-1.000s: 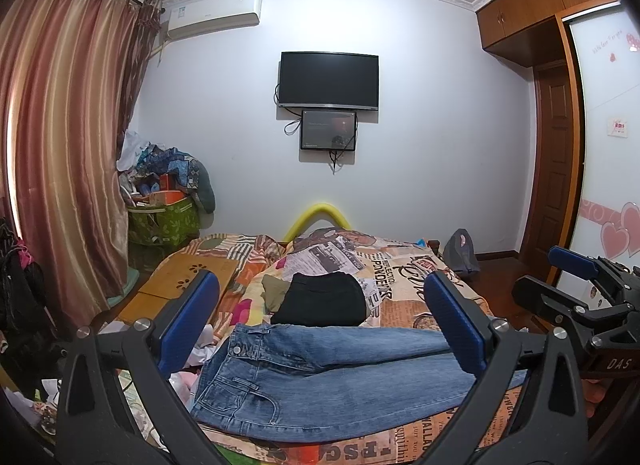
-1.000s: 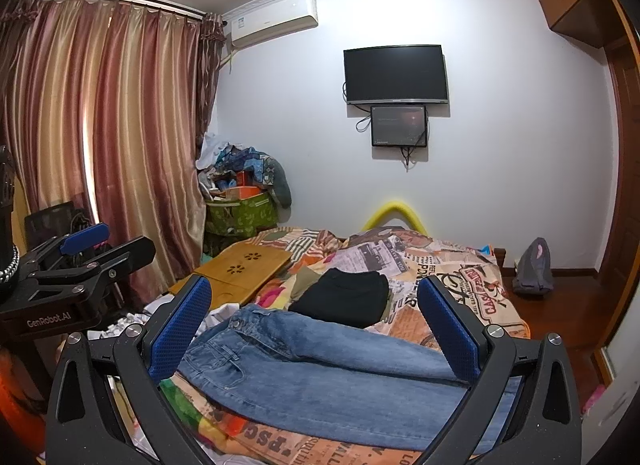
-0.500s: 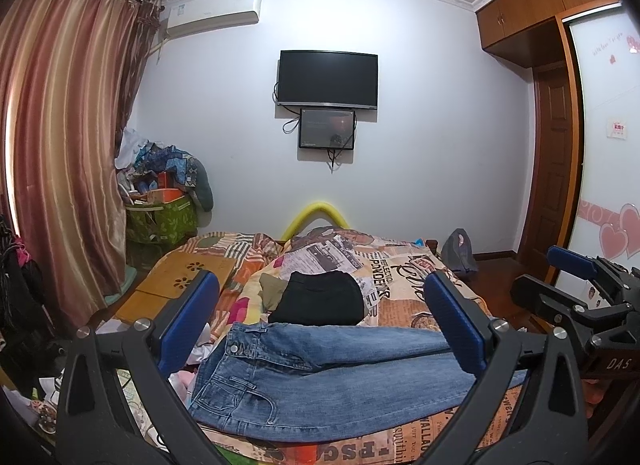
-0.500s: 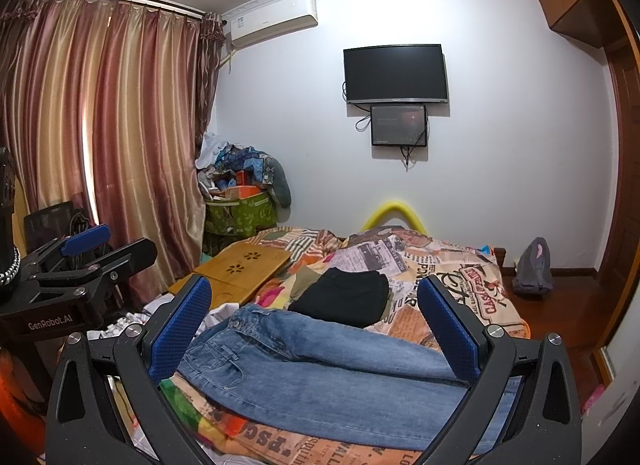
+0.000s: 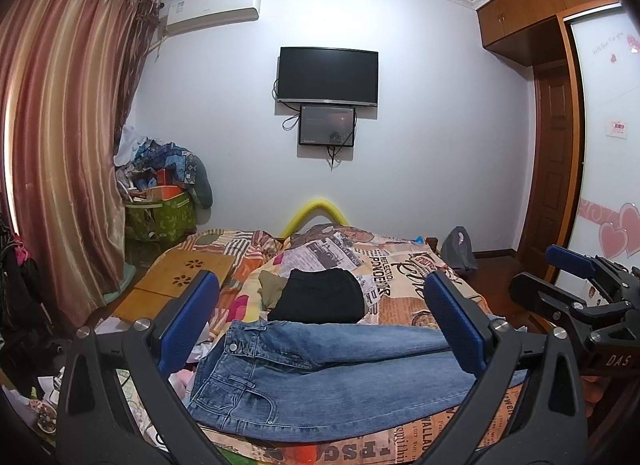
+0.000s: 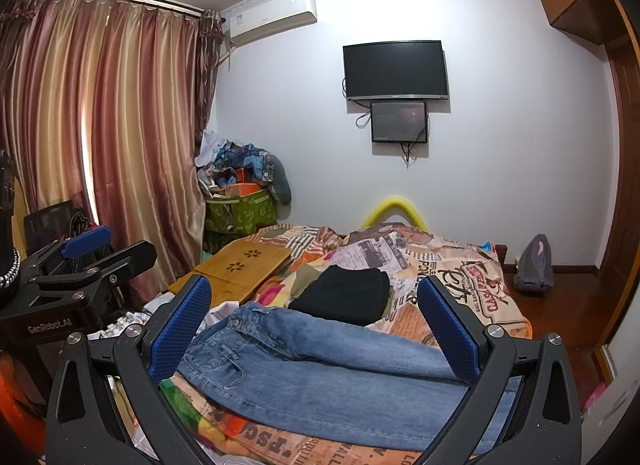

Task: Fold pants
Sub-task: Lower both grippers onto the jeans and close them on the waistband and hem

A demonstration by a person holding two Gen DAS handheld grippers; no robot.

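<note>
Denim pants (image 5: 332, 377) flat on bed (image 5: 404, 285), legs stacked, just ahead of both sets of jaws; left gripper (image 5: 320, 321) and right gripper (image 6: 316, 329) spread wide, empty; advice: pinch waistband and hem, fold evenly.

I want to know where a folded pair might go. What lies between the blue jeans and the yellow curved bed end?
Both wrist views show a folded black garment on the printed bedspread, just beyond the blue denim jeans; past it, rumpled bedspread up to the yellow padded arch.

Blue jeans (image 5: 344, 377) flat on bedspread (image 5: 408, 277)
</note>
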